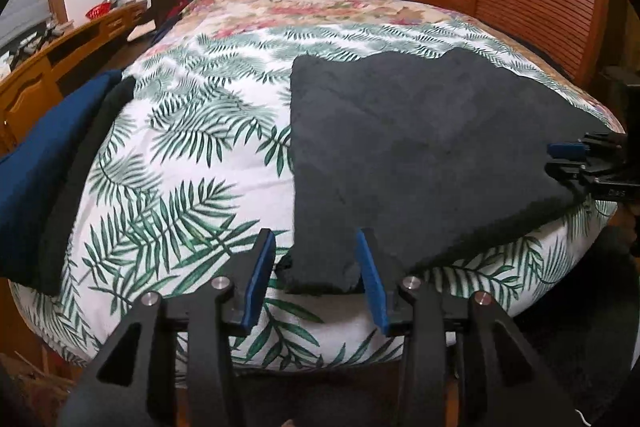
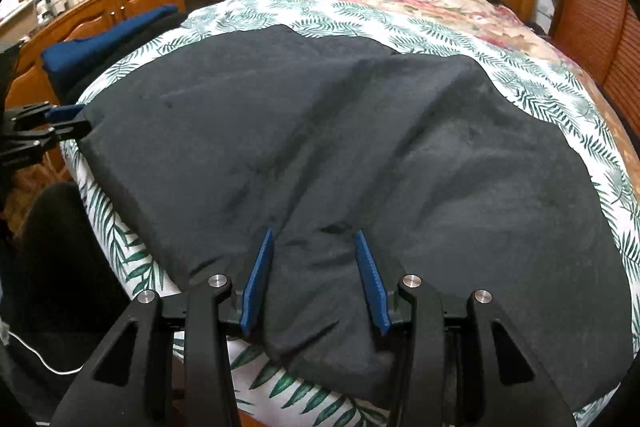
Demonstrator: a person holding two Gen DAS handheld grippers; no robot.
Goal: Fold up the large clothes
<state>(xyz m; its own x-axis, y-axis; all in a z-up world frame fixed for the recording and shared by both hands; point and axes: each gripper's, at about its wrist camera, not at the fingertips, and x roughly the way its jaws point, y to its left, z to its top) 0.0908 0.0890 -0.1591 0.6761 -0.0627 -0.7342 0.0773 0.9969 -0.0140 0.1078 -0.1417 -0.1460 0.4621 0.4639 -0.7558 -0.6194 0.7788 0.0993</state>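
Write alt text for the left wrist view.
The open left gripper hovers at the near corner of a black garment spread flat on a bed with a palm-leaf cover. The right gripper reaches the garment's far right edge; folded navy clothes lie at left.

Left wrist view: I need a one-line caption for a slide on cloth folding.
Open left claw straddles the near corner of a dark grey garment spread on a leaf-print bedspread.
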